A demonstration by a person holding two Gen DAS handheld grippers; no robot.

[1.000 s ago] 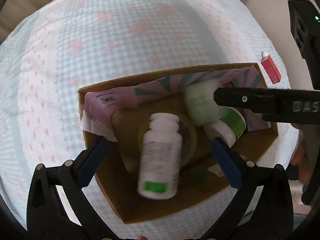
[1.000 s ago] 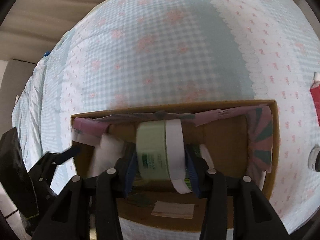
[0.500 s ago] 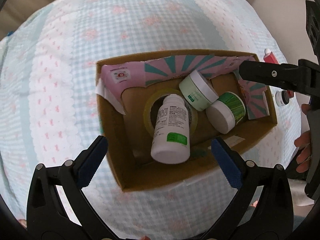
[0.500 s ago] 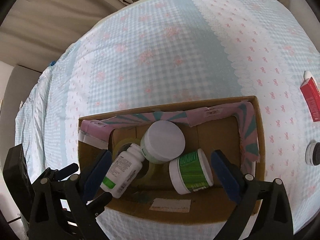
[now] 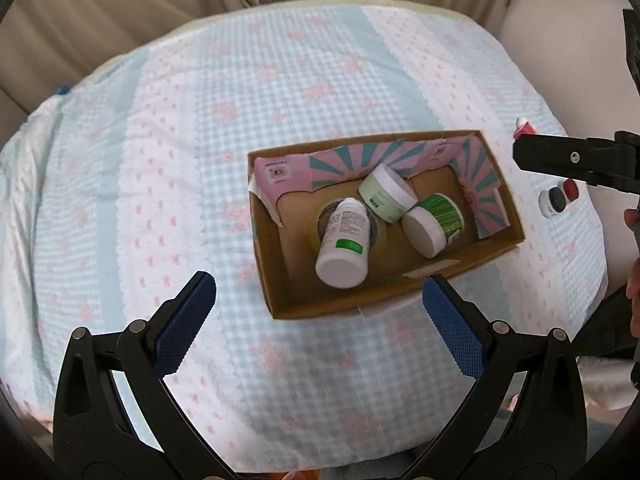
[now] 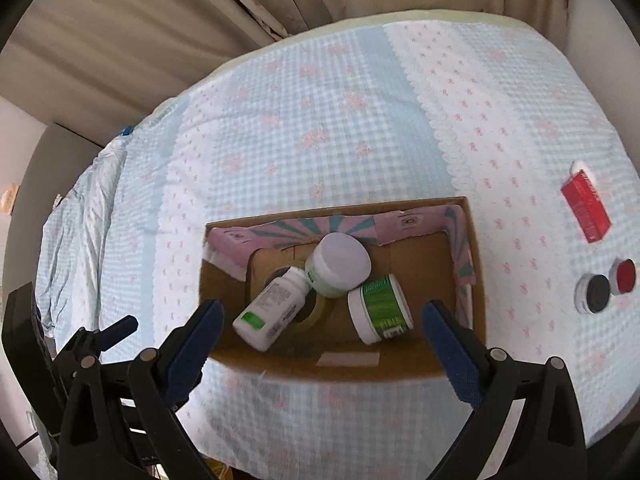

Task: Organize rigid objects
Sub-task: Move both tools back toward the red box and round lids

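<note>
A cardboard box (image 5: pixel 276 276) (image 6: pixel 476 280) with pink and teal lining sits on the checked cloth. Inside lie a white pill bottle (image 5: pixel 343 240) (image 6: pixel 272 308) over a tape roll (image 6: pixel 316 312), a pale green jar (image 5: pixel 386 192) (image 6: pixel 338 266) and a bright green jar (image 5: pixel 434 224) (image 6: pixel 380 308). My left gripper (image 5: pixel 316 308) is open and empty, raised near the box's front edge. My right gripper (image 6: pixel 320 332) is open and empty above the box's near side; it shows as a black bar in the left wrist view (image 5: pixel 576 160).
Right of the box on the cloth lie a red carton (image 6: pixel 586 208) (image 5: pixel 524 130), a black-lidded pot (image 6: pixel 594 294) (image 5: pixel 554 200) and a red-lidded pot (image 6: pixel 624 276) (image 5: pixel 570 190). Curtains (image 6: pixel 200 20) hang behind the table. The table edge is close below both grippers.
The right gripper opened and let the pale green jar go into the box. Both grippers drew back and up from the box, which now looks smaller.
</note>
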